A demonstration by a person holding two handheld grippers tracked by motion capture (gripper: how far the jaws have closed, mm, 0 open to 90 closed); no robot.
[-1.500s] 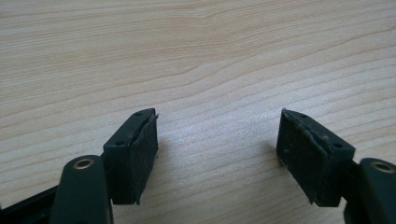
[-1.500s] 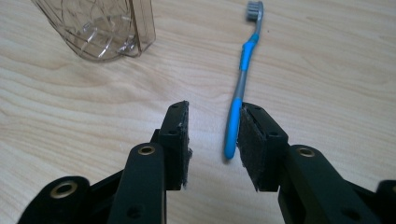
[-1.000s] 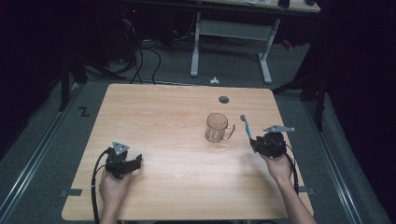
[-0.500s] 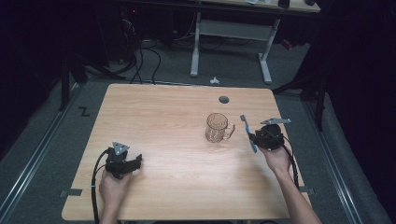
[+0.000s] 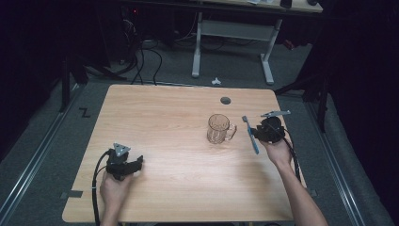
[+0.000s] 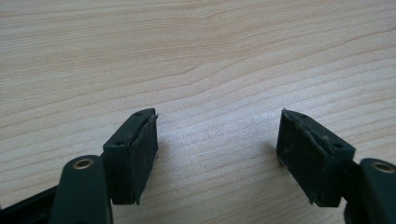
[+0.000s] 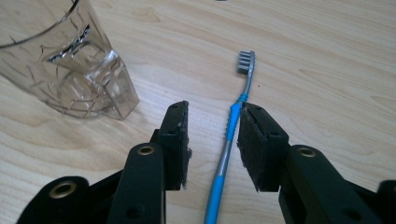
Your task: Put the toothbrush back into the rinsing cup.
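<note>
The wooden table [image 5: 179, 122] takes up most of the room in front of the person, and almost all of it is bare. On its right half stands a clear glass mug [image 5: 219, 129], upright, its handle turned toward the right-hand edge. Just beside the mug on that side lies a blue toothbrush [image 5: 250, 133], flat on the wood, its long axis running roughly away from the person, with the bristle head at the far end and the handle end nearer.

The right gripper [image 7: 212, 140] is down at the toothbrush. In its own view the jaws stand apart on either side of the handle, which runs straight up the gap between them; the blue grip lies against or very close to the right-hand pad, while a clear gap remains on the other side. So the jaws are open and nothing is gripped yet. They straddle the handle across its width, which I judge is the alignment a pinch needs: closing should squeeze it from both sides. The mug sits close on the left of those jaws but apart from them.

The left gripper [image 5: 123, 163] rests near the front left corner, well apart from both things, with its jaws spread wide over bare wood. The right hand is plainly the nearer one.
</note>
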